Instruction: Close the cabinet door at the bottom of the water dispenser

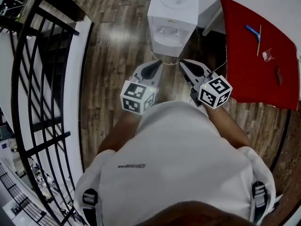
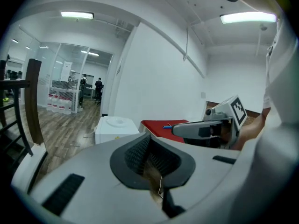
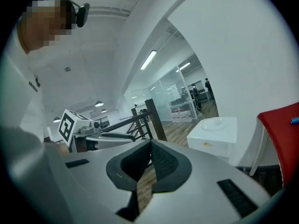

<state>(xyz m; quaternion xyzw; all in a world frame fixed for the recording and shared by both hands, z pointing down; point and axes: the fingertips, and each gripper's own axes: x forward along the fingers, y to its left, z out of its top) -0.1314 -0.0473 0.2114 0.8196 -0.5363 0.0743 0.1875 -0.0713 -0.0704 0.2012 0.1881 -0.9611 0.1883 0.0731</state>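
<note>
Left gripper (image 2: 148,137): I see its jaws clenched tip to tip with nothing between them. It is held up in the air, pointing toward the dispenser.
Right gripper (image 3: 150,142): the jaws are pressed together and empty too. It sits just beside the left one, and their tips are near each other.
Dispenser (image 1: 173,18): white, standing on the wood floor (image 1: 113,55) by the white wall. It is ahead of both grippers, and neither touches it.
Cabinet door: my views give me only the dispenser's top and upper front, so I cannot tell whether the door at the bottom is open or closed.
Table (image 1: 244,74): red, just right of the dispenser. On it lie a blue pen (image 1: 252,32), a thin stick (image 1: 258,40) and a small clear thing (image 1: 267,55) that I cannot make out.
Railing (image 1: 42,79): black bars along the left of the floor, well apart from the dispenser.
Person: white shirt, both forearms stretched forward behind the marker cubes.
</note>
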